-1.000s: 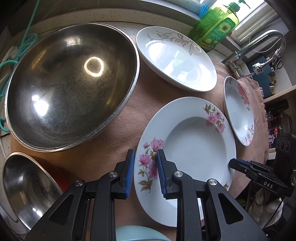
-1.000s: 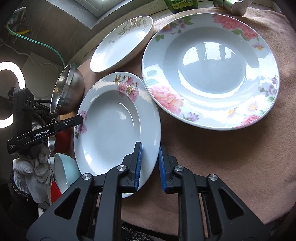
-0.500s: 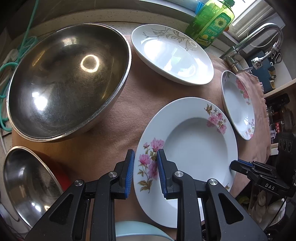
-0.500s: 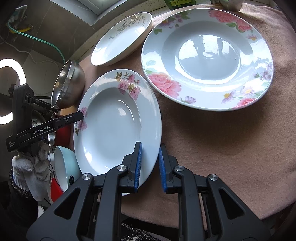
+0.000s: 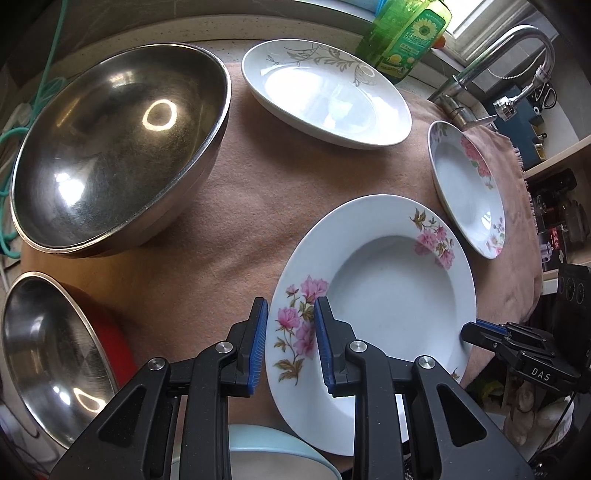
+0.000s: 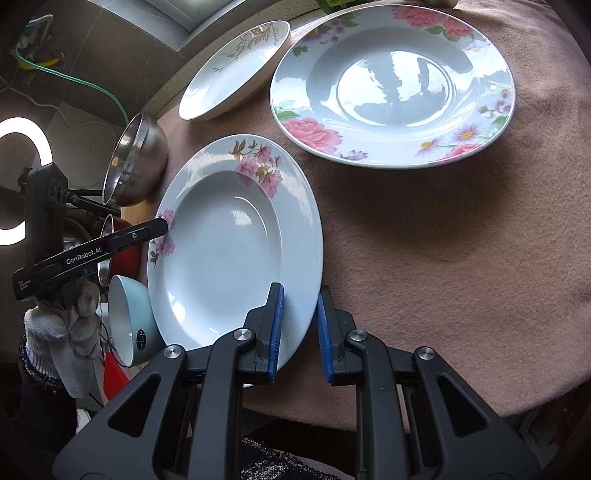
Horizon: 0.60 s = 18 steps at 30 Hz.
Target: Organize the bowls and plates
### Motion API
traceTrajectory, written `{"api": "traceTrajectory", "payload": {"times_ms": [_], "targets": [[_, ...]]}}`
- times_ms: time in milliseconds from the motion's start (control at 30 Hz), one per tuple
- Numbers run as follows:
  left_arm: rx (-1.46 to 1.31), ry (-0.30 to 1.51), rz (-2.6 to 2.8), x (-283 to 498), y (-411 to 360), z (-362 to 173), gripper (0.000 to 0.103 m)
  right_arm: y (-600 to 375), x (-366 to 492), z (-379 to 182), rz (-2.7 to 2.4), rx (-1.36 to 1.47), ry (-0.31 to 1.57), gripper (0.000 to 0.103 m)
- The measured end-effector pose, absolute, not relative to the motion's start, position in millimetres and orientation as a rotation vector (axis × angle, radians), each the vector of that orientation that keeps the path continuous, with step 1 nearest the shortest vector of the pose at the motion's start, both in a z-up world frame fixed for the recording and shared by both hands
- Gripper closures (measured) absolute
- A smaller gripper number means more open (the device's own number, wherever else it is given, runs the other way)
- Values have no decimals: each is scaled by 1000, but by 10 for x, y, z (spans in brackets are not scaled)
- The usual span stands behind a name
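Observation:
A white soup plate with pink flowers is held at two opposite rims, over the near edge of the brown cloth. My left gripper is shut on its flowered rim and shows in the right wrist view as a black finger pair. My right gripper is shut on the plain rim opposite, and its tips appear at the plate's edge in the left wrist view. A large floral plate and a gold-leaf plate lie on the cloth beyond.
A big steel bowl sits at the left and a smaller steel bowl rests in a red one. A light blue bowl is below the held plate. A green soap bottle and faucet stand at the back.
The held plate keeps its place between both grippers. The steel bowl and the plates on the cloth have slid up and away in both views.

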<state>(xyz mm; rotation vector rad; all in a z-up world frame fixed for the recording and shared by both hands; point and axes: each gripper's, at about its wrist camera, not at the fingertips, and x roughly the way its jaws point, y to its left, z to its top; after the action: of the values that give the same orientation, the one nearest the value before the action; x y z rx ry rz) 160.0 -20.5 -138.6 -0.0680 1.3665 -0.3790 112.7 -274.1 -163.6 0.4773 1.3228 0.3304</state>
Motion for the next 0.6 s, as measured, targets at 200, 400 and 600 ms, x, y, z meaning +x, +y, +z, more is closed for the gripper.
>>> {"api": "traceTrajectory", "payload": {"times_ms": [200, 400, 600], "targets": [[-49, 1370, -392, 1543, -256, -1379, 79, -2769, 1086, -1646, 322, 489, 1328, 85], [-34, 1373, -401, 1483, -308, -1370, 79, -2785, 1025, -1661, 315, 497, 1330, 85], [-20, 1378, -410, 1466, -378, -1363, 79, -2787, 985, -1673, 309, 504, 1333, 85]]}}
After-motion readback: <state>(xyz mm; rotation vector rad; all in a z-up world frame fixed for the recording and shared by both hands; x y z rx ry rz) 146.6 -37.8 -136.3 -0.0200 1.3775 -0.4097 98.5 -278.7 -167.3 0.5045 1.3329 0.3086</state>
